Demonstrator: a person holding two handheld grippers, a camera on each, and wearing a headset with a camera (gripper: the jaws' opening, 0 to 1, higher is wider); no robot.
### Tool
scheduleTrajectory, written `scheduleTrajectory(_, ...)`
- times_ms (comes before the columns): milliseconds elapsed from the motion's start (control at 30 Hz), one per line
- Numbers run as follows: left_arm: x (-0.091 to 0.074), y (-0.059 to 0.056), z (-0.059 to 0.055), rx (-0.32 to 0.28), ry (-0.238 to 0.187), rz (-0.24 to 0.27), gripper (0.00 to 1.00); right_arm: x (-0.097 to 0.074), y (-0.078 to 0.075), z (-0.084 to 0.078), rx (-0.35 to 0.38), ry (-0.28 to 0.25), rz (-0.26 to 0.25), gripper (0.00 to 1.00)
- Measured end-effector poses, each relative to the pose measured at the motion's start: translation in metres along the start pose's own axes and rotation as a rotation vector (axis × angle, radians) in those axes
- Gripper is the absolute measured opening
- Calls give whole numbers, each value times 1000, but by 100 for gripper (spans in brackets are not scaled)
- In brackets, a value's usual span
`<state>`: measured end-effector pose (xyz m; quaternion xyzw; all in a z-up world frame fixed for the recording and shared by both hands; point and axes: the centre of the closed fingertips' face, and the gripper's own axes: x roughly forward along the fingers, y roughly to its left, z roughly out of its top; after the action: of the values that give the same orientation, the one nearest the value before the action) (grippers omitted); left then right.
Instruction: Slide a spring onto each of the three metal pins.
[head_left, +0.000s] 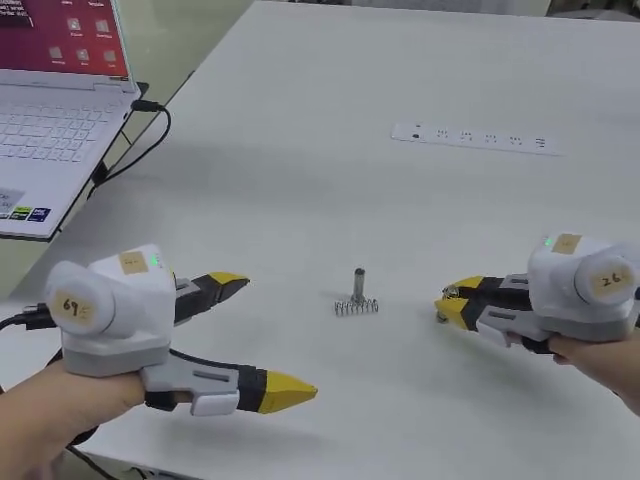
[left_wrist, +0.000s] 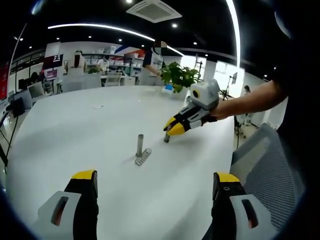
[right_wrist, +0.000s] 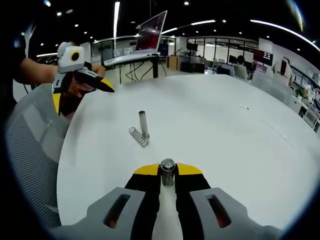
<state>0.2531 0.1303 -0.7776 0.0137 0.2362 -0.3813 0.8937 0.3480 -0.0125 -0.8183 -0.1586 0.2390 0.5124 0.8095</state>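
Here, nearest to us, the left gripper (head_left: 275, 337) hovers over the front edge of the white table (head_left: 420, 70), held in a hand at the lower left. Its yellow-tipped jaws stand wide apart with nothing between them. They point toward the middle of the tabletop.

A little further in, one metal pin (head_left: 359, 284) stands upright on the table. A loose spring (head_left: 357, 306) lies on its side just in front of the pin's foot, close enough that we cannot tell whether the two touch.

To the right of the pin, at about the same depth, we see the right gripper (head_left: 447, 303) held low over the table. Its jaws are pressed together on a second pin (right_wrist: 168, 172). In the right gripper view spring coils wrap that pin just under its rounded metal top. The held pin is well apart from the standing one.

Beyond these, a white power strip (head_left: 470, 138) lies flat toward the far right. At the far left an open laptop (head_left: 55, 115) sits on a neighbouring desk, with a black cable (head_left: 150, 135) plugged into its side.
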Motion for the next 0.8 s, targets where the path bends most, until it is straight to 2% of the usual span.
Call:
scheduleTrajectory(67,1,-1,1,1,-1,-2,93,0,0,-2,-9,13,5,9)
scheduleTrajectory(133,1,-1,1,3,0,-5,93,0,1,-8,-27,54,12,9)
scheduleTrajectory(200,2,-1,2,6,1,-8,93,1,2,-10,-32,62,12,9)
scheduleTrajectory(600,2,-2,3,10,3,-14,92,-3,-1,-10,-15,57,-8,23)
scheduleTrajectory(800,3,-3,4,13,5,-18,92,-8,2,-7,-16,50,3,25)
